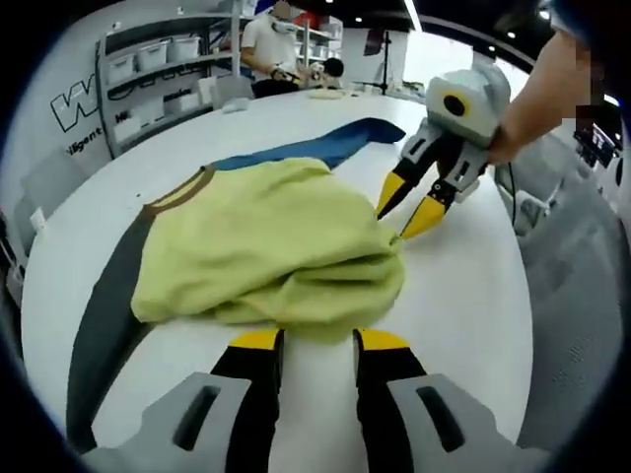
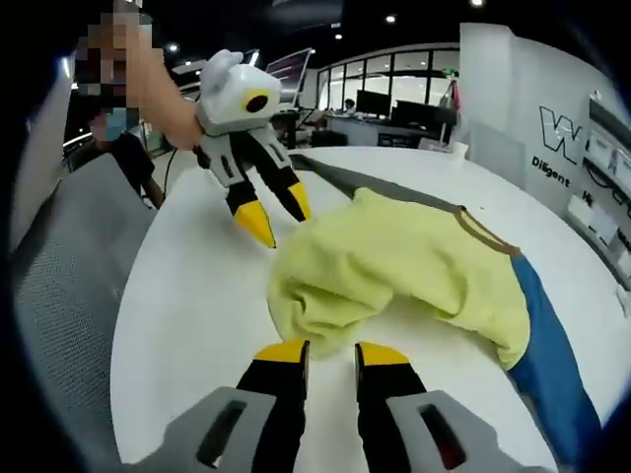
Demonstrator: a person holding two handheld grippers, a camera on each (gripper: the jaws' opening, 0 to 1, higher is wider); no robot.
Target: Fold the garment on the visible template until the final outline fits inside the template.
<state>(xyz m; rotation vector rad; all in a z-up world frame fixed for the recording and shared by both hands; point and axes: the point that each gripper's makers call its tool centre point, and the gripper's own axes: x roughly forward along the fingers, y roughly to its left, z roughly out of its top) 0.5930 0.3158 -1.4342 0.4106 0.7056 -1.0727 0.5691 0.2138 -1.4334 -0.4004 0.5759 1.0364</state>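
garment (image 1: 271,241) just beyond left gripper (image 1: 317,343)

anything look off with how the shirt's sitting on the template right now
Yes. The yellow-green shirt lies bunched in a rumpled heap instead of flat, its near edge rolled under by the left gripper. It sits askew over the template: the blue strip sticks out one side, the dark grey strip the other.

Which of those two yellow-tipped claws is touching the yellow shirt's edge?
The right gripper: its tips meet the bunched edge of the yellow-green shirt. The left gripper sits just short of the cloth, jaws apart.
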